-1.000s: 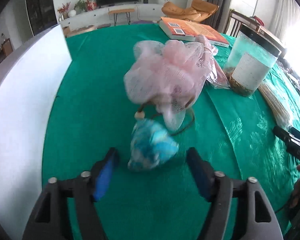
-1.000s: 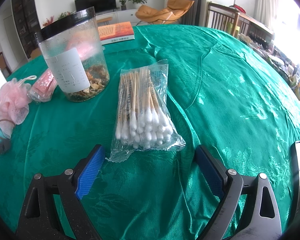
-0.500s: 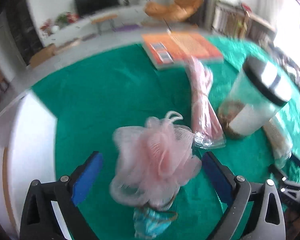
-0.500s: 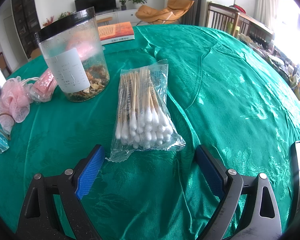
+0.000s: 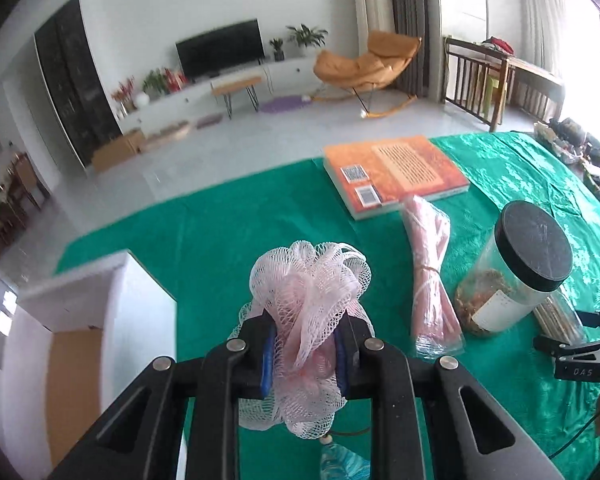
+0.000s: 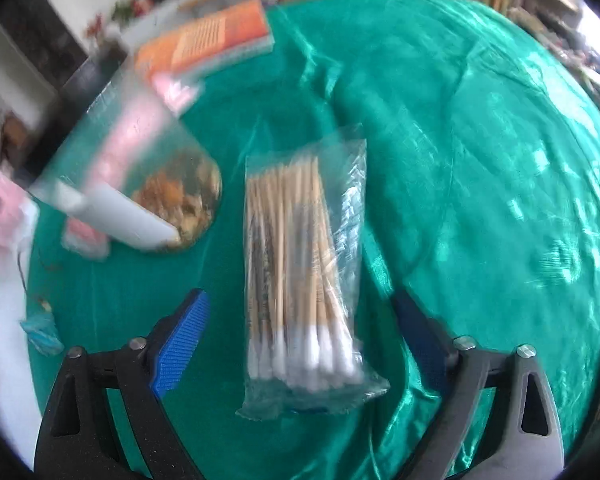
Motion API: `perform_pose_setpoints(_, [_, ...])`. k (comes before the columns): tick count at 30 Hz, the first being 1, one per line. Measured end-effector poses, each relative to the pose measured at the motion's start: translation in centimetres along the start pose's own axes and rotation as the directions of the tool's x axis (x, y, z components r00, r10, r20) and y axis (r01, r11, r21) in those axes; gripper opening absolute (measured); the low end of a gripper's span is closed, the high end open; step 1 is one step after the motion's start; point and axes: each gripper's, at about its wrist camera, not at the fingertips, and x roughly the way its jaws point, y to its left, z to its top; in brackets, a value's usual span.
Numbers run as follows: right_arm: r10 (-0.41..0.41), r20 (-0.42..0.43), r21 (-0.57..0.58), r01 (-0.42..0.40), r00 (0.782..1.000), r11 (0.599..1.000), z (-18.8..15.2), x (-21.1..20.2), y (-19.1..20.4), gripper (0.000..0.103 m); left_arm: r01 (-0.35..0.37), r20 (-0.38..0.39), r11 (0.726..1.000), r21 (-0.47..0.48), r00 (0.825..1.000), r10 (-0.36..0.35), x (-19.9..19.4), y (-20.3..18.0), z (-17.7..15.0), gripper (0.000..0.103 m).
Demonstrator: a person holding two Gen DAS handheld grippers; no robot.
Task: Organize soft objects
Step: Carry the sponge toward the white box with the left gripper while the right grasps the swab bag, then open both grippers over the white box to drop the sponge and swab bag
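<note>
My left gripper (image 5: 304, 354) is shut on a pink mesh bath pouf (image 5: 306, 292) and holds it above the green tablecloth (image 5: 220, 224). A small blue soft pouch (image 5: 342, 466) lies on the cloth right below it, and shows at the left of the right wrist view (image 6: 40, 334). My right gripper (image 6: 300, 338) is open, its blue pads either side of a clear bag of cotton swabs (image 6: 300, 276) lying on the cloth.
A white open box (image 5: 72, 364) stands at the left. A bagged pink bundle (image 5: 430, 272), a black-lidded clear jar (image 5: 516, 276) and an orange book (image 5: 392, 174) lie to the right and behind. The jar (image 6: 140, 184) is left of the swabs.
My left gripper closed on the pink pouf and lifted it off the cloth, leaving the blue pouch below. My right gripper moved forward so the swab bag now lies between its fingers.
</note>
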Motion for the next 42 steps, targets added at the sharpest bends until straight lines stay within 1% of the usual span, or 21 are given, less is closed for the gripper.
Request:
perform_pose_setpoints(1, [-0.051,-0.009,-0.054,0.051,0.999,0.997,0.2,0.1,1.1,0.087,-0.011,0.01,1.0,0.007,1.0,0.011,-0.3,0.0,0.1,0.022])
perform_pose_setpoints(2, [-0.067,-0.024,-0.07,0.065,0.997,0.995,0.2,0.3,1.5,0.053,-0.02,0.018,1.0,0.013,1.0,0.02,-0.4,-0.1,0.5,0.022])
perform_pose_setpoints(3, [-0.105,-0.019,-0.071,0.103,0.994,0.992,0.2,0.1,1.8,0.039,-0.027,0.026,0.999,0.017,0.999,0.027,-0.4,0.2,0.7,0.022])
perform_pose_setpoints(4, [-0.137,0.001,-0.07,0.136,0.991,0.988,0.2,-0.5,1.8,0.032,-0.036,0.038,0.999,0.023,0.999,0.035,-0.6,0.1,0.8,0.022])
perform_pose_setpoints(5, [-0.126,0.0,-0.05,0.126,0.992,0.991,0.3,-0.9,1.5,0.031,-0.043,0.046,0.999,0.029,0.998,0.042,-1.1,-0.1,0.7,0.022])
perform_pose_setpoints(9, [-0.081,0.064,0.047,0.078,0.995,0.996,0.7,-4.0,-0.1,0.031,-0.059,0.088,0.997,0.044,0.995,0.055,-3.0,0.0,1.0,0.022])
perform_pose_setpoints(13, [-0.065,0.159,0.051,0.057,0.985,0.997,1.2,-8.5,0.5,0.031,-0.046,0.109,0.999,0.03,0.993,0.042,-4.5,0.3,1.3,0.022])
perform_pose_setpoints(15, [-0.055,0.2,0.032,0.05,0.978,0.998,1.3,-10.9,1.6,0.031,-0.004,0.112,1.0,-0.002,0.994,0.004,-5.5,1.2,1.3,0.022])
perform_pose_setpoints(19, [0.035,0.26,-0.011,-0.034,0.965,0.999,1.1,-15.4,4.7,0.031,0.102,0.118,0.991,-0.091,0.989,-0.091,-8.3,4.4,0.3,0.022])
perform_pose_setpoints(23, [0.175,0.28,-0.117,-0.147,0.944,0.982,0.3,-18.8,9.9,0.031,0.098,0.124,0.985,-0.142,0.989,-0.08,-11.3,8.9,-2.3,0.022])
perform_pose_setpoints(27, [0.369,0.223,-0.222,-0.322,0.902,0.92,-2.0,-20.3,17.6,0.031,0.015,0.095,0.976,-0.219,0.995,0.006,-14.2,15.6,-7.1,0.022])
perform_pose_setpoints(31, [0.568,0.095,-0.329,-0.512,0.818,0.793,-5.5,-20.8,27.8,0.031,-0.115,0.035,0.946,-0.302,0.991,0.131,-16.6,22.1,-12.7,0.023])
perform_pose_setpoints(33, [0.628,0.021,-0.371,-0.577,0.778,0.728,-7.3,-20.6,32.4,0.031,-0.204,-0.019,0.919,-0.337,0.977,0.21,-17.4,25.2,-15.8,0.026])
perform_pose_setpoints(34, [0.654,-0.022,-0.393,-0.608,0.756,0.689,-8.5,-20.4,35.3,0.031,-0.242,-0.046,0.904,-0.352,0.969,0.241,-17.5,26.3,-17.1,0.033])
perform_pose_setpoints(35, [0.667,-0.057,-0.412,-0.626,0.743,0.662,-9.5,-20.1,37.5,0.032,-0.267,-0.071,0.893,-0.362,0.963,0.259,-17.4,27.1,-18.2,0.056])
perform_pose_setpoints(36, [0.668,-0.087,-0.432,-0.632,0.739,0.644,-10.6,-19.7,39.5,0.035,-0.295,-0.109,0.878,-0.376,0.955,0.275,-17.2,28.0,-19.6,0.072])
perform_pose_setpoints(37, [0.659,-0.119,-0.452,-0.631,0.743,0.63,-11.4,-19.0,41.1,0.045,-0.312,-0.127,0.867,-0.389,0.95,0.285,-17.0,28.5,-20.6,0.097])
perform_pose_setpoints(38, [0.653,-0.157,-0.467,-0.638,0.741,0.612,-12.3,-18.3,42.3,0.071,-0.323,-0.126,0.857,-0.401,0.946,0.298,-17.0,28.8,-21.5,0.099])
perform_pose_setpoints(39, [0.651,-0.183,-0.474,-0.646,0.737,0.598,-12.8,-17.6,42.8,0.08,-0.327,-0.12,0.853,-0.406,0.945,0.305,-17.0,28.7,-22.0,0.099])
perform_pose_setpoints(40, [0.648,-0.188,-0.489,-0.642,0.738,0.59,-13.5,-17.2,42.9,0.08,-0.324,-0.114,0.853,-0.409,0.946,0.304,-17.0,28.5,-22.4,0.099])
perform_pose_setpoints(42, [0.604,-0.121,-0.545,-0.562,0.787,0.623,-14.1,-16.6,41.8,0.08,-0.312,-0.094,0.849,-0.427,0.949,0.301,-16.8,27.9,-22.5,0.099])
